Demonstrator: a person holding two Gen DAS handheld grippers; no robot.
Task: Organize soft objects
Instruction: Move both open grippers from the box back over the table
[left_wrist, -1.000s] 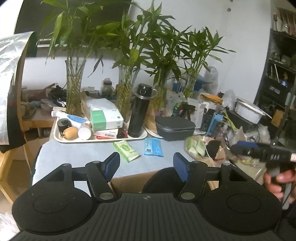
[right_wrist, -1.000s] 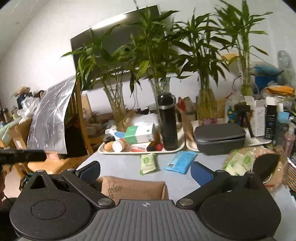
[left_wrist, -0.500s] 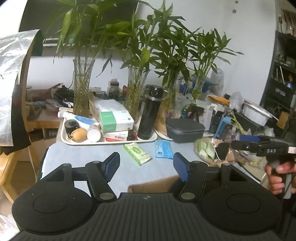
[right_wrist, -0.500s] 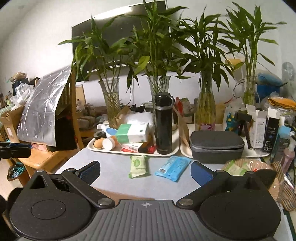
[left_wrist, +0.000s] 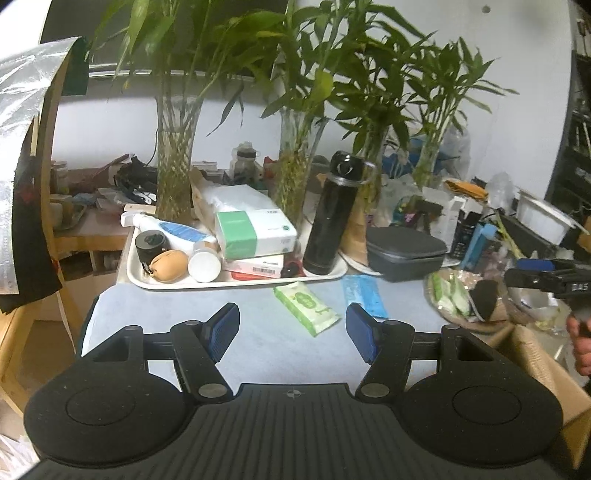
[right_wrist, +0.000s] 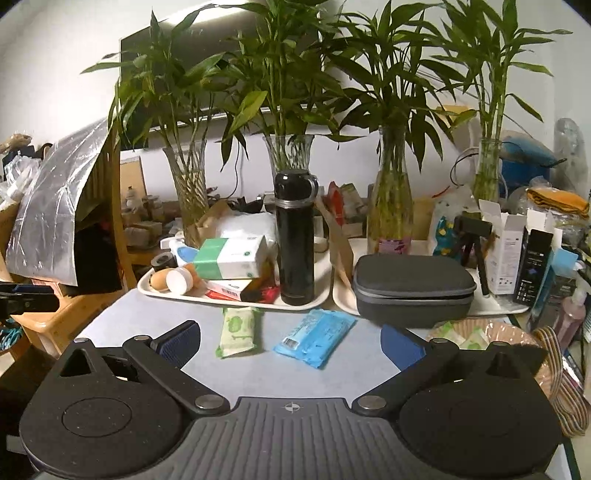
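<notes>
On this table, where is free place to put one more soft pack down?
Bare cloth lies in front of the green pack and blue pack, toward both open grippers, and left of the green pack up to the table edge. The white tray, grey case and basket crowd the back and right.

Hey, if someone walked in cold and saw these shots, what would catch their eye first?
Probably the tall bamboo stalks in glass vases along the back wall, then the black flask upright on the cream tray. Nearer, a green wipes pack and a blue pack lie side by side on the grey table.
</notes>
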